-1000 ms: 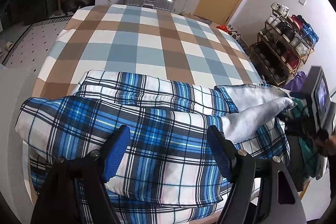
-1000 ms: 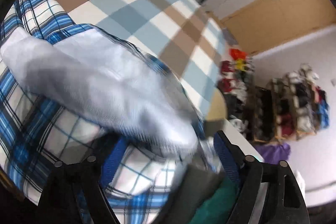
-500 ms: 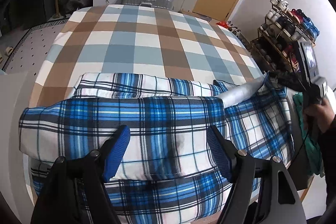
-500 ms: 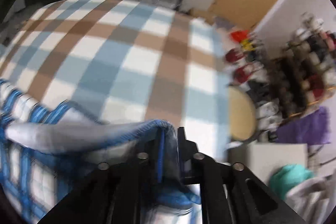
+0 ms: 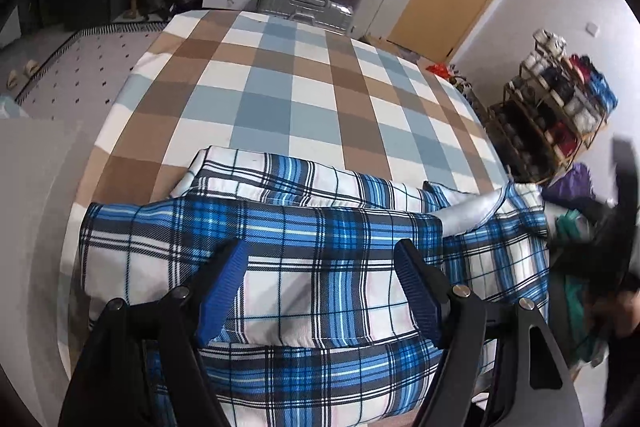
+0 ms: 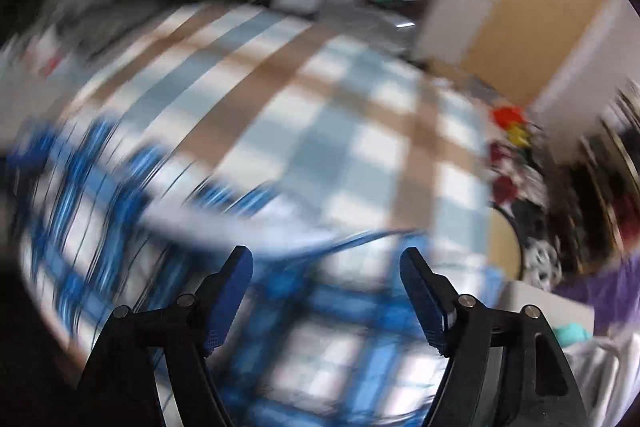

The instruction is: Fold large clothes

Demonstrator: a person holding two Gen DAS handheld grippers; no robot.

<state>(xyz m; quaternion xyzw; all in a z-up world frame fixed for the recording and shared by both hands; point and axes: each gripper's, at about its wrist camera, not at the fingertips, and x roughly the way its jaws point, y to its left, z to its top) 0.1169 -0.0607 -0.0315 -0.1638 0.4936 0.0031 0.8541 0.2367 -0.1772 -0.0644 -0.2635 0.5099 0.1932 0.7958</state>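
Across the near half of the checked bedspread (image 5: 280, 99) lies the blue plaid garment (image 5: 320, 239), already doubled over itself, with a pale grey inner lining (image 5: 468, 215) poking out at its right edge. Beyond the bed stand a silver suitcase (image 5: 308, 7) and, well apart to the right, a shoe rack (image 5: 560, 107).

Above the middle of the cloth hangs the left gripper (image 5: 322, 291), jaws spread wide with nothing between them, only plaid showing below. In its own view the right gripper (image 6: 326, 291) is opening, its blue pads clear of the fabric and empty (that view is badly smeared, so little else can be read there).

Judging by the lie of the cloth, one fold has just been laid and the next wants setting up. To do it well, each gripper should pinch a corner of the folded edge through all the layers, tuck the stray lining under, and carry the edge over evenly so the sides line up without dragging the bottom layer.
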